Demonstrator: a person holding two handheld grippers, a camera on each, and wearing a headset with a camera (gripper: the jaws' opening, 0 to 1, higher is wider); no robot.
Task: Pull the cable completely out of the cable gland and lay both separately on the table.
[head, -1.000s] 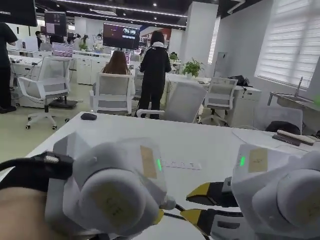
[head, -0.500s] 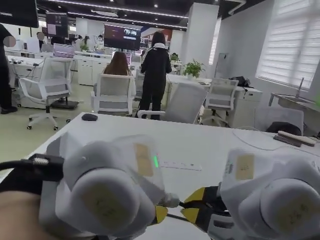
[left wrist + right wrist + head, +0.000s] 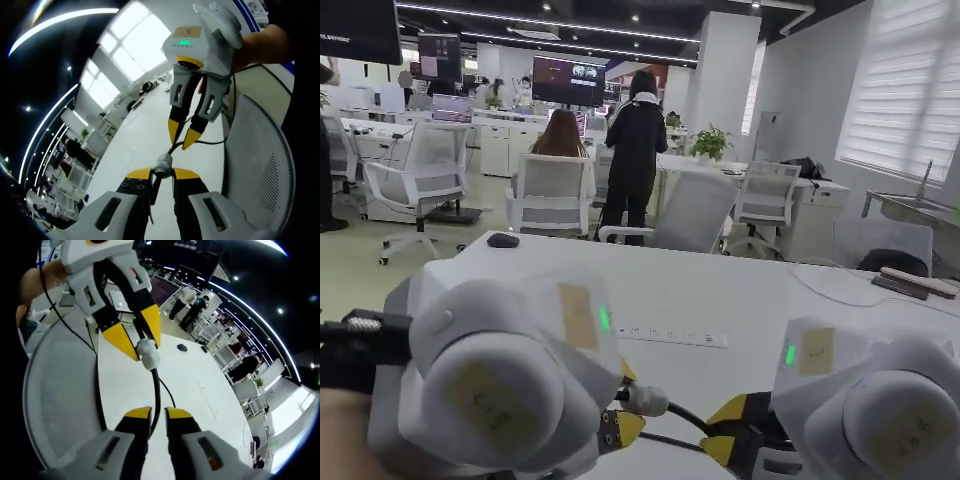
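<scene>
The left tool [image 3: 161, 175] is clenched on the grey gland [image 3: 161, 164], holding it above the near edge of the white counter [image 3: 750, 300]; the black cable [image 3: 157, 390] sits in the gland and runs out to the right tool [image 3: 157, 414], which grips it just right of the gland; a white socket strip [image 3: 670, 335] lies farther back on the counter.

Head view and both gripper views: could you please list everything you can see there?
cable gland: one, grey-white, between the left gripper's jaws
cable: one, black, from cable gland to right gripper
table: one, white, under the grippers
mouse: one, black, table's far left edge
office chairs: several, white, beyond the table
people: several, mostly dark clothes, behind the chairs
left gripper: one, yellow-tipped, shut on cable gland
right gripper: one, yellow-tipped, shut on cable
</scene>
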